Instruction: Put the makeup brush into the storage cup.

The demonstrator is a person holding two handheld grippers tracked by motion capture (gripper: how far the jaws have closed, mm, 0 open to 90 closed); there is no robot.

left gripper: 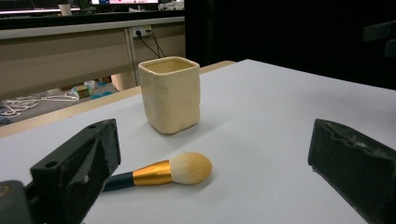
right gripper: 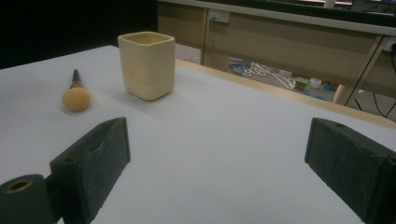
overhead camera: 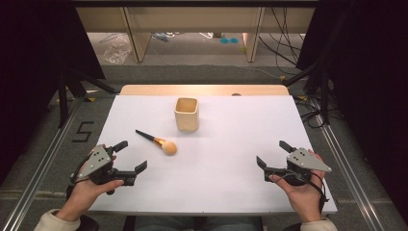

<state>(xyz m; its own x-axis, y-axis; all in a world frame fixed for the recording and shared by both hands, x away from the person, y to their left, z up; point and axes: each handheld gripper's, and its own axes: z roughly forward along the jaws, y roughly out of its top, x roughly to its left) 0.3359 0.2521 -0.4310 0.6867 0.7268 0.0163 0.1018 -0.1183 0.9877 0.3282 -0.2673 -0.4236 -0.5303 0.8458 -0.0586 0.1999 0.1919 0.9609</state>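
**A:** Where does everything sit relative to the cream ceramic cup (overhead camera: 186, 114)?

**B:** The cup stands upright toward the far middle of the white table (overhead camera: 226, 159). The makeup brush (overhead camera: 157, 142) lies flat just in front of it and to its left, apart from it, with the fluffy head pointing toward the person and the dark handle angled away to the left. The left gripper (overhead camera: 132, 156) is nearer the person than the brush, jaws spread wide with nothing between them. The right gripper (overhead camera: 271, 153) is well apart from the cup on the other side, jaws also spread and empty.

**B:** From the left gripper view the brush head (left gripper: 189, 167) lies just ahead, between the jaws' line of sight.

**A:** Anything in the cup?

**B:** The rim is open, and what I can see of the inside looks empty, though the bottom is hidden from every angle here.

**A:** What might go wrong?

**B:** I'd judge the brush the risk. It's round and lies flat, so a bite on the gold ferrule (left gripper: 152, 173) could roll it or skid it away. And dropping it in off-centre could nudge the light cup or tip it.
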